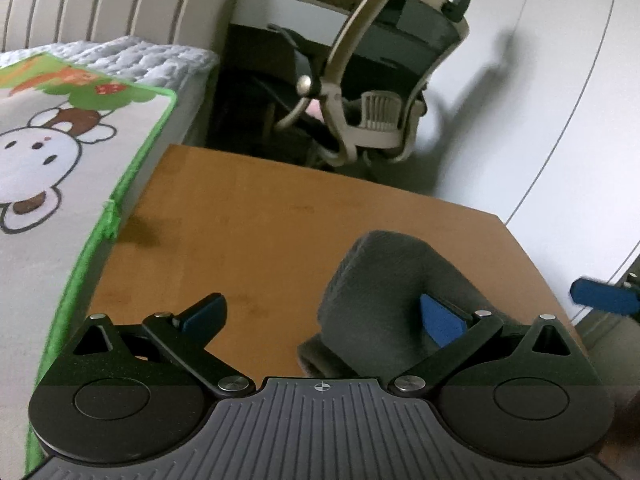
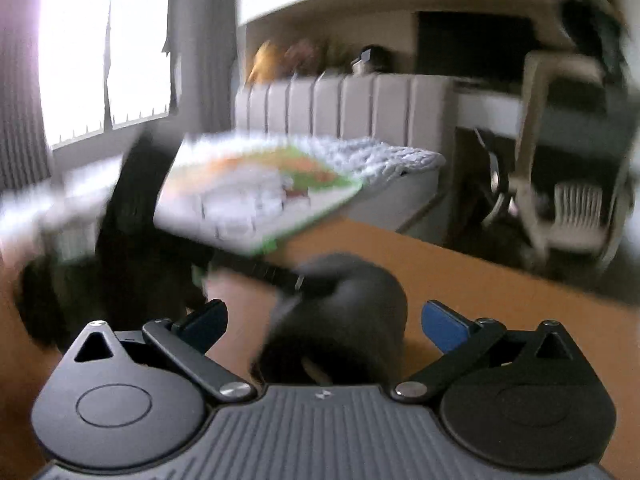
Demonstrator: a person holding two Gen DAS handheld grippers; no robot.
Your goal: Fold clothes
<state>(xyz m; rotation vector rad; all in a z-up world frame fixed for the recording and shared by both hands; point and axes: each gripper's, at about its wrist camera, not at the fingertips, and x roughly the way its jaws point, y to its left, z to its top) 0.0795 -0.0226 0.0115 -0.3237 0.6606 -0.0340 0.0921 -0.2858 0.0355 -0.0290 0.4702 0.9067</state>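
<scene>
A grey cloth (image 1: 384,292) lies bundled on the worktop (image 1: 248,224), its soft, fuzzy knit folded into a rounded hump with a rolled edge nearest the left camera. It sits on the right half of the smooth, orange-brown wooden surface, near the front edge. The left claw (image 1: 324,316) is spread wide, holding nothing; its right blue fingertip (image 1: 440,316) overlaps the cloth's flank in the view, though contact cannot be judged. In the right wrist view, heavily blurred, the cloth (image 2: 344,312) shows as a dark, domed lump between the fingers of the right claw (image 2: 326,320), which is likewise spread and holds nothing. One blue tip of the right claw (image 1: 604,300) shows at the right edge of the left view, beyond the worktop's corner.

Left of the worktop stands a bed with a flat mat (image 1: 60,168) printed with a cartoon monkey and bound in green piping; behind it lies a knobbly white blanket (image 1: 148,60) and a ribbed, padded headboard (image 1: 112,4). Beyond the worktop stands a chair (image 1: 384,76) with a beige plastic frame and dark mesh back.
</scene>
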